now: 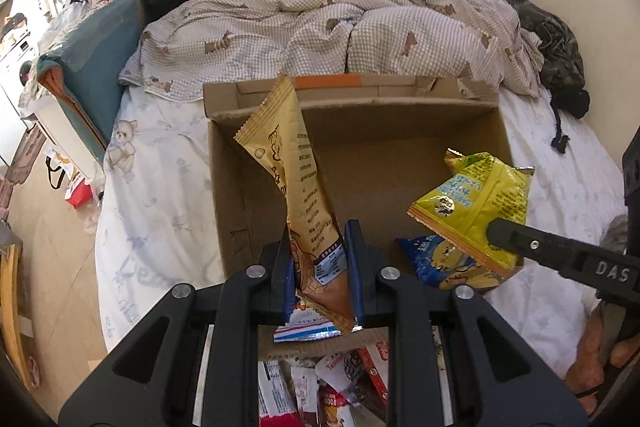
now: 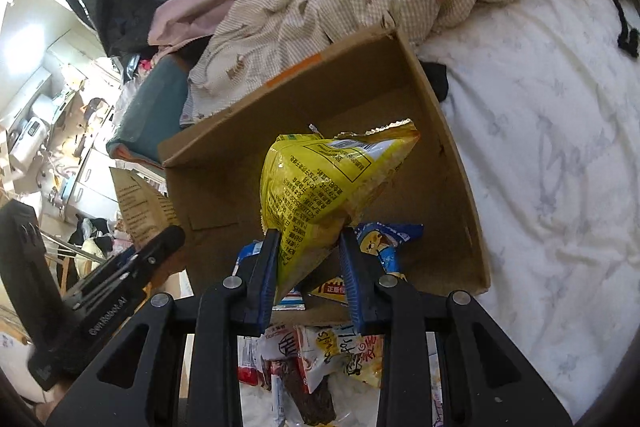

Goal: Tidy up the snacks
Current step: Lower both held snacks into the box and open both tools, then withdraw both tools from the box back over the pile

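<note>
Left gripper (image 1: 320,259) nearest in left wrist view: jaws clamped on the lower end of a long tan snack packet (image 1: 298,195), which stands up tilted over the cardboard box (image 1: 228,187). Right gripper (image 2: 308,267): jaws clamped on a puffy yellow snack bag (image 2: 320,179), also held above the box. Loose snack pile (image 2: 320,359) under both grippers, on the near side of the box. Inside the box at its near wall: blue snack packet (image 2: 384,239), plus a white-blue-red one (image 1: 308,329). Box sits open-topped on the white bedsheet (image 2: 540,167). Beyond it, crumpled checked quilt (image 1: 320,27).
</note>
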Available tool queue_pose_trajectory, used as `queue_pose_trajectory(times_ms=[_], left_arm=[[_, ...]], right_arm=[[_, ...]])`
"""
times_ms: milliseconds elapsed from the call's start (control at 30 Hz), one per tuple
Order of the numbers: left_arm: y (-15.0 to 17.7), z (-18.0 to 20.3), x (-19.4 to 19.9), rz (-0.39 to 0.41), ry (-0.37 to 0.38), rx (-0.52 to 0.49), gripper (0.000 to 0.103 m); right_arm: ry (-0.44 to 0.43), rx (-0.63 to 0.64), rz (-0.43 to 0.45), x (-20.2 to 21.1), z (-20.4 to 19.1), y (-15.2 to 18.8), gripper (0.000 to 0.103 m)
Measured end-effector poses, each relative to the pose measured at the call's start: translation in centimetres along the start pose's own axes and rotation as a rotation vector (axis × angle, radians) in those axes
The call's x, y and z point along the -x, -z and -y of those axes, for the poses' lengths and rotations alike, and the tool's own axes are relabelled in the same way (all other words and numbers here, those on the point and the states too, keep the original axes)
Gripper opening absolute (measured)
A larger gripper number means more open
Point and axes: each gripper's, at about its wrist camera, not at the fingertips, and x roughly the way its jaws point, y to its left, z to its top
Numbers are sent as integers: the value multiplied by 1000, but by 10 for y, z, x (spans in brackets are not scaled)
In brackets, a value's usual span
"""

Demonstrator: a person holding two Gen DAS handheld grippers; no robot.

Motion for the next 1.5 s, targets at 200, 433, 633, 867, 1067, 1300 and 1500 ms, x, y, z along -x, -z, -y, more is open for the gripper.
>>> queue_pose_trajectory(times_ms=[200, 433, 633, 867, 1067, 1300, 1500], left_arm=[[2, -4, -9, -6, -1, -1, 19], [3, -13, -17, -45, 19, 48, 19], [0, -16, -12, -51, 36, 88, 82], [0, -19, -1, -18, 34, 105, 87], [1, -20, -2, -27, 43, 108, 87], [5, -14, -3, -26, 40, 86, 87], [9, -14, 3, -13, 29, 85, 87]], right_arm=[[-22, -41, -36, -12, 6, 0, 31], [-34, -66, -39, -18, 6, -3, 34], [12, -62, 35, -4, 7, -8, 67], [11, -43, -59, -15, 7, -3, 63], [30, -54, -124, -30, 10, 1, 63], [27, -26, -112, -27, 5, 1, 63], [28, -21, -100, -24, 3, -1, 63]])
